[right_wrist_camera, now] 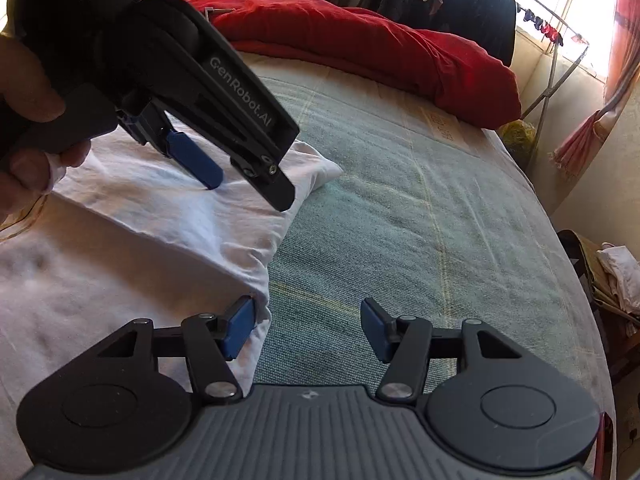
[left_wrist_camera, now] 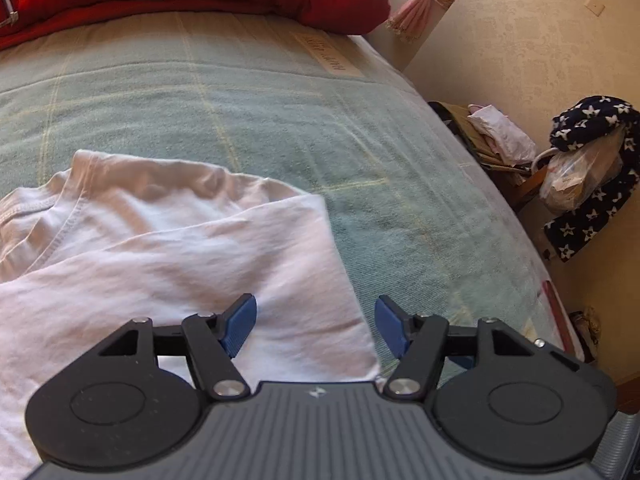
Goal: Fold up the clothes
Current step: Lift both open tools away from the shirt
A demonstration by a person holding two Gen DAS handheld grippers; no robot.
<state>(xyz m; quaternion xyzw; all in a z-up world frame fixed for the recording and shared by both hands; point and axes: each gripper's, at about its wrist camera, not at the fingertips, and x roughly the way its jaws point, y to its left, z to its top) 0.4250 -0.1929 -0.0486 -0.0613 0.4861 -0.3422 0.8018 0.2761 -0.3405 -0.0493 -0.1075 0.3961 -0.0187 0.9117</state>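
Note:
A white T-shirt (left_wrist_camera: 168,248) lies partly folded on the green blanket (left_wrist_camera: 280,112); its collar is at the left in the left wrist view. My left gripper (left_wrist_camera: 316,328) hangs open just above the shirt's right edge, nothing between its blue pads. In the right wrist view the shirt (right_wrist_camera: 120,240) fills the left side. There the left gripper (right_wrist_camera: 244,184), held by a person's hand (right_wrist_camera: 24,120), points down at the shirt's folded corner. My right gripper (right_wrist_camera: 308,330) is open at the shirt's near edge, its left pad (right_wrist_camera: 240,328) against the cloth and the right pad over bare blanket.
A red duvet (right_wrist_camera: 380,48) is bunched along the far side of the bed. Beyond it stand a clothes rack (right_wrist_camera: 552,64) and a pink curtain (right_wrist_camera: 580,140). Right of the bed lie a star-patterned cloth (left_wrist_camera: 592,184), a plastic bag (left_wrist_camera: 580,172) and a clothes pile (right_wrist_camera: 620,276).

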